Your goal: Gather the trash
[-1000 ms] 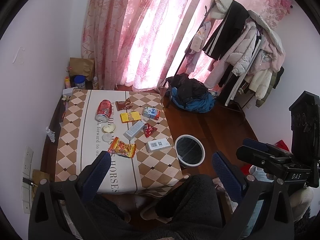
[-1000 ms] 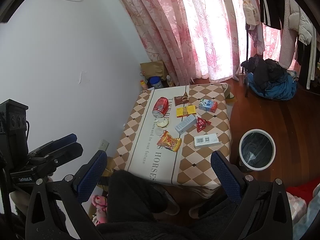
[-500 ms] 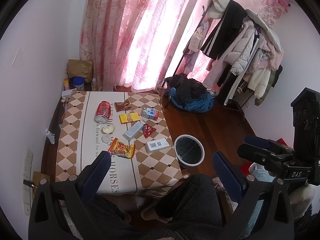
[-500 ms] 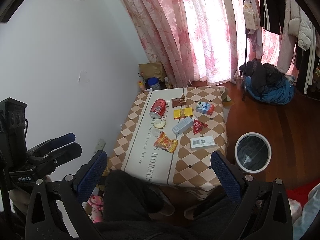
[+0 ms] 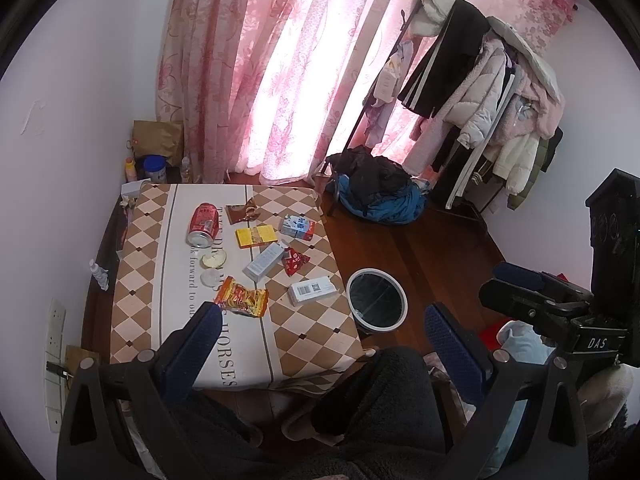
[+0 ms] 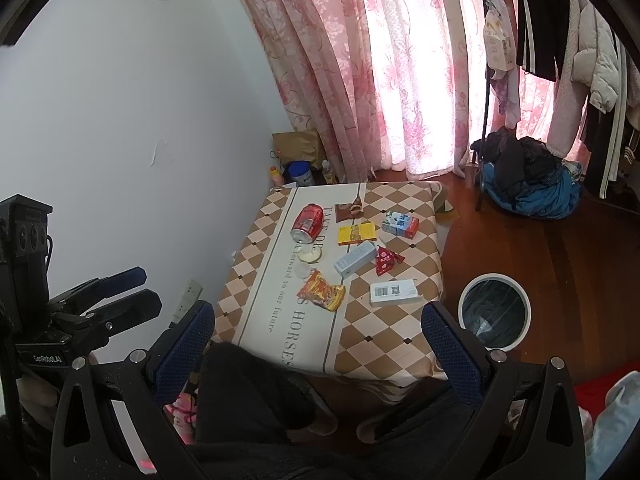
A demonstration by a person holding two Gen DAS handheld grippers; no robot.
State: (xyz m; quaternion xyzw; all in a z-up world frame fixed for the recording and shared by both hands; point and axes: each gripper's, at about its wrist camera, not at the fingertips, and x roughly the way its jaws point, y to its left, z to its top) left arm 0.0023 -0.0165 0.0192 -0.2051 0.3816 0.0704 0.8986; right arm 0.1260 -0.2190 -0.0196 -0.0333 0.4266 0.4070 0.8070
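Trash lies on a low table with a checked cloth: a red can on its side, a yellow pack, a blue carton, a grey-blue box, a red wrapper, an orange snack bag and a white box. A white-rimmed bin with a black liner stands on the floor right of the table. My left gripper is open and empty, high above the table's near edge. My right gripper is open and empty, also high above it.
A clothes rack with coats stands at the back right, with a pile of dark and blue clothes on the wooden floor. Pink curtains cover the window. Bottles and a paper bag sit in the corner behind the table.
Both grippers have risen slightly and pulled back; the table and bin look a little smaller and lower in view. Both stay open and empty.
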